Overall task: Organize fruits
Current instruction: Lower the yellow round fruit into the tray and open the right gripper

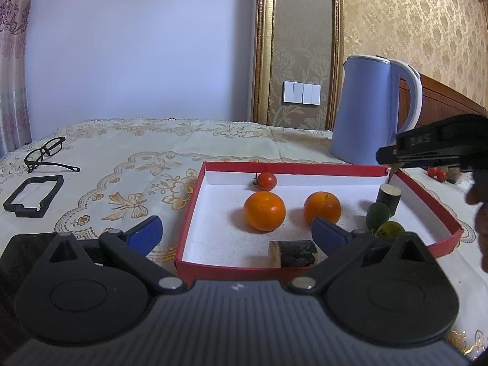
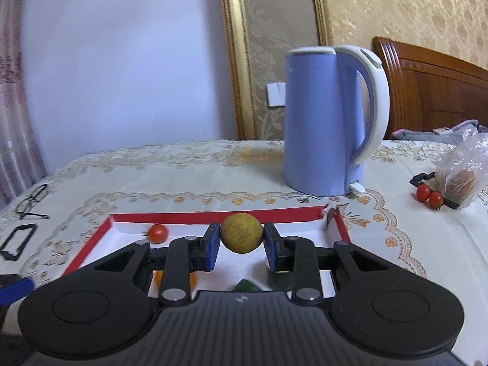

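Note:
A red box with a white inside (image 1: 195,201) holds two oranges (image 1: 264,210) (image 1: 322,208), a cherry tomato (image 1: 267,181), a green fruit (image 1: 378,215), a yellow-green fruit (image 1: 390,230), a dark cylinder (image 1: 388,197) and a dark-skinned block (image 1: 294,253). My left gripper (image 1: 238,233) stands open at the box's near left corner, holding nothing. My right gripper (image 2: 242,238) is shut on a round yellowish fruit (image 2: 242,233), held above the box (image 2: 213,216). Under it show the cherry tomato (image 2: 158,233) and a green fruit (image 2: 245,286).
A blue kettle (image 2: 326,122) stands behind the box. Two cherry tomatoes (image 2: 428,195) lie beside a plastic bag (image 2: 463,174) on the right. Glasses (image 1: 45,154) and a black frame (image 1: 33,196) lie on the cloth to the left. A hand (image 1: 482,213) shows at the right edge.

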Motion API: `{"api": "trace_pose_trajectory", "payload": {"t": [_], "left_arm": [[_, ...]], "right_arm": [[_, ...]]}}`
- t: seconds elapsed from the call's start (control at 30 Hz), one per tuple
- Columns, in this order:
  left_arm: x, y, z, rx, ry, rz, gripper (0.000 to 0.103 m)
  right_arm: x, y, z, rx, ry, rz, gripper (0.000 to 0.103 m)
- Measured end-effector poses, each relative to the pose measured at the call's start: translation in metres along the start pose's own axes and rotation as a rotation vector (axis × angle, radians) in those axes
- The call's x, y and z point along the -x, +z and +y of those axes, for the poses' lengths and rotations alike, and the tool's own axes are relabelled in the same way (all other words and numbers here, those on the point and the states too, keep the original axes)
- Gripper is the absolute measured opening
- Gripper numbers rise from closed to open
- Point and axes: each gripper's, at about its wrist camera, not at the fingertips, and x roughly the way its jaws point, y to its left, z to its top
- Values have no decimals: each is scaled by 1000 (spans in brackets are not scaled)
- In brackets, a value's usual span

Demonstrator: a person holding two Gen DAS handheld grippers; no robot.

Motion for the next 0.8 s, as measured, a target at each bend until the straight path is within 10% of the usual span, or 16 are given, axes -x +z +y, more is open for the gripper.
{"api": "trace_pose_trajectory", "payload": {"t": [0.3,0.4,0.8], "left_arm": [[0,1,0,4,-4,2,103],[1,1,0,6,-5,3,103],[11,-1,0,10,-22,-26,103]], "right_arm": [[-38,2,3,19,-79,68,31],[-35,0,5,16,-77,57,54],[79,-36,-9,-11,-50,-137,55]]}}
